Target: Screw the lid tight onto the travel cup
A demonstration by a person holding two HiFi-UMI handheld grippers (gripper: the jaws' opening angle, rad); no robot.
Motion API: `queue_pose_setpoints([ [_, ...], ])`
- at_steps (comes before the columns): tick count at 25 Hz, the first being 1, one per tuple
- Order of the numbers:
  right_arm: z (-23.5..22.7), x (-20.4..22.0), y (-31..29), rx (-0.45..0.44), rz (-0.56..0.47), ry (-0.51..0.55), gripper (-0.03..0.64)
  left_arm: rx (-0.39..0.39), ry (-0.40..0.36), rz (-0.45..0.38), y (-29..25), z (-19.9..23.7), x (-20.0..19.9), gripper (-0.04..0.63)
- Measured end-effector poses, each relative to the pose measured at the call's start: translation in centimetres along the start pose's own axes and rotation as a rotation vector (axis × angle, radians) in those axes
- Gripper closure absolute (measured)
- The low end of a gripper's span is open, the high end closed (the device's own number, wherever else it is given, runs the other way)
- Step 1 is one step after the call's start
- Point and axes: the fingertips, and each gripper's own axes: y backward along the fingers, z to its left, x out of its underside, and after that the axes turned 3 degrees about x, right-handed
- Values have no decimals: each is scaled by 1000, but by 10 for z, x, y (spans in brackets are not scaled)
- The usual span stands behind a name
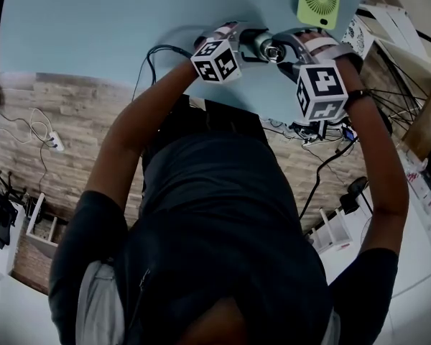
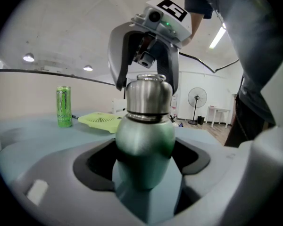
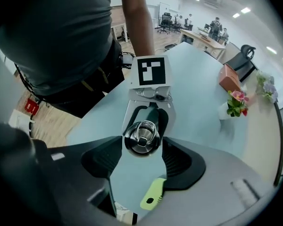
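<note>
L gripper (image 2: 145,160) clamped tight on the green travel cup (image 2: 145,138) over the blue table (image 1: 93,27), w/ R gripper (image 3: 141,144) pinching the steel lid (image 3: 141,136) atop it.

The base of the travel cup (image 2: 146,126) was hidden behind the left gripper (image 2: 145,160). In the head view the top edge cut off the green fan (image 1: 319,1).

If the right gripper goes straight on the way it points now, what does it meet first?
The right gripper would meet the lid, dead ahead between its jaws. Under that is the travel cup, held by the left gripper. The remaining depth is unclear.
</note>
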Motion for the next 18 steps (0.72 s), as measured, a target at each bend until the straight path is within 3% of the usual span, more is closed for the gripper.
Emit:
queue_pose_setpoints([
  [4,-2,1,-4,5,-2,7,360,0,1,1,0,1,-1,179],
  [8,0,1,-8,6,-29,-54,379,0,0,0,0,1,-1,179],
  [14,-2,2,-8,40,-71,-315,382,-2,-2,1,0,0,-1,179],
  [18,-3,3,-9,111,-117,-569,382,-5,-4,3,-1,0,0,180],
])
